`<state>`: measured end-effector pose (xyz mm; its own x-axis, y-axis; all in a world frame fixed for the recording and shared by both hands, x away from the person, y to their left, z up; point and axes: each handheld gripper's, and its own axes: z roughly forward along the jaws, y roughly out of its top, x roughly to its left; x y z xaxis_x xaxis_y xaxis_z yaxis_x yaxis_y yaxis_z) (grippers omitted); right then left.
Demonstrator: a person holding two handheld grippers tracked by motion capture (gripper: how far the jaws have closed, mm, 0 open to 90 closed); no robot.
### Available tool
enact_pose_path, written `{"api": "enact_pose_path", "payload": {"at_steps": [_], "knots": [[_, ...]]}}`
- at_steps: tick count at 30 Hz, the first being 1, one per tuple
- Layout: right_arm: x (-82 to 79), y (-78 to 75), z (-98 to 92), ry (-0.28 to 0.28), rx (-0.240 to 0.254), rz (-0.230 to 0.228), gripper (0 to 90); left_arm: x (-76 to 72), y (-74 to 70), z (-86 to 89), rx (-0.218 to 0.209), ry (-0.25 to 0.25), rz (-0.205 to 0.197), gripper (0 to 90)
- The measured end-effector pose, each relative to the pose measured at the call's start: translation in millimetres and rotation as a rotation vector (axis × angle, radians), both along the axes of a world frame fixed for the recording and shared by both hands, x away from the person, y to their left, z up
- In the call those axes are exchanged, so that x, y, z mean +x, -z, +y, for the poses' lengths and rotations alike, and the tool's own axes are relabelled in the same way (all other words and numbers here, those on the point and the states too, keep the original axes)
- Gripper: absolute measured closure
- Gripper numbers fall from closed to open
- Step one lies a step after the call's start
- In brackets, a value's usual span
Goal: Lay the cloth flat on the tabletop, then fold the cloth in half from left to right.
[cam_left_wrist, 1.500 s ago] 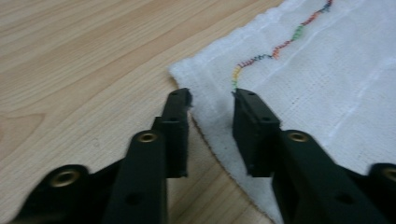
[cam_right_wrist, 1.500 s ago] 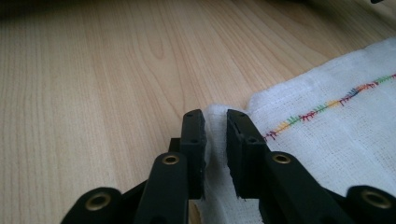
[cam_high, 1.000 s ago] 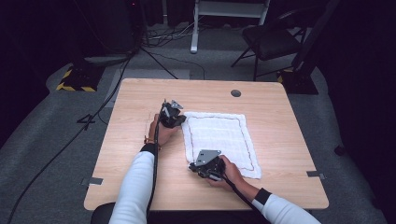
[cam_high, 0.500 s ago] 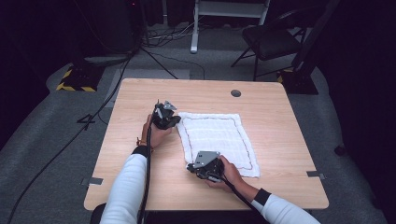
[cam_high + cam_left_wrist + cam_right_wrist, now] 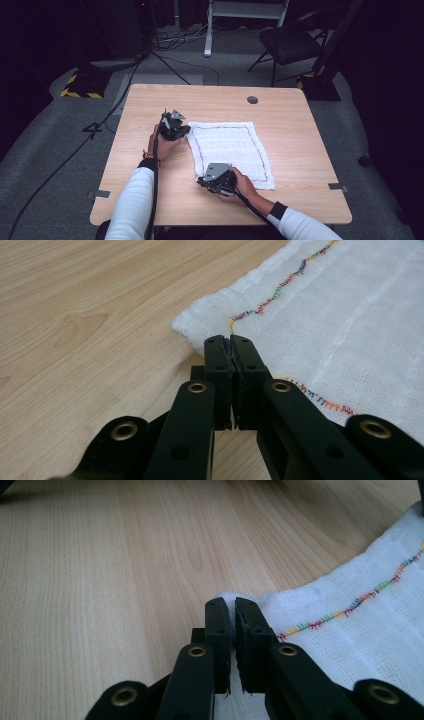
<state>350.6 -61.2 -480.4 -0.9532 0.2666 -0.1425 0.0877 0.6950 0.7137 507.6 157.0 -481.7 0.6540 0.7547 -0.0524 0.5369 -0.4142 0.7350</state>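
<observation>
we find a white gauze cloth with a multicoloured stitched border [image 5: 230, 152] lying flat on the light wooden desk [image 5: 300, 140], its long axis running from the far-left corner toward the near-right one in the high view.

the left tongs [image 5: 230, 342] are closed at the cloth's far-left corner; in the left gripper view the jaws meet with almost no gap over the hem, and the cloth spreads away ahead and to the right of them. we judge they pinch the corner, though the fabric between the pads is hard to make out. in the high view the left tongs [image 5: 181, 129] sit at that corner with the left hand [image 5: 162, 142] upright behind them, forearm coming in from the near edge.

the right tongs [image 5: 229, 602] are closed on the near-left corner, a sliver of white fabric showing between the jaws. in the high view the right tongs [image 5: 212, 181] lie low and nearly level, the right hand [image 5: 242, 185] resting over the cloth's near edge.

both grips lie along the cloth's left short edge, so any fold or lift would carry that edge rightward across the free remainder. neither hand is nearer the far-right side.
</observation>
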Motion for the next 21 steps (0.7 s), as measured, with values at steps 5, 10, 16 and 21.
{"api": "enact_pose_path", "payload": {"at_steps": [5,10,16,21], "knots": [[-0.4,-1.2,5.7,-0.009,0.006,0.000,85.2,-3.6,-2.2,9.9,-0.002,-0.014,-0.005,87.3],[-1.8,-0.8,13.8,-0.029,0.006,-0.001,85.2,-9.8,-5.2,19.4,0.019,-0.031,-0.021,87.3],[-3.2,-7.4,19.2,-0.035,0.023,-0.019,85.2,-13.3,-10.5,30.9,0.005,-0.052,-0.033,87.3],[-3.7,-13.1,21.6,-0.033,0.032,-0.033,85.2,-14.8,-13.6,33.9,-0.005,-0.061,-0.053,87.4]]}}
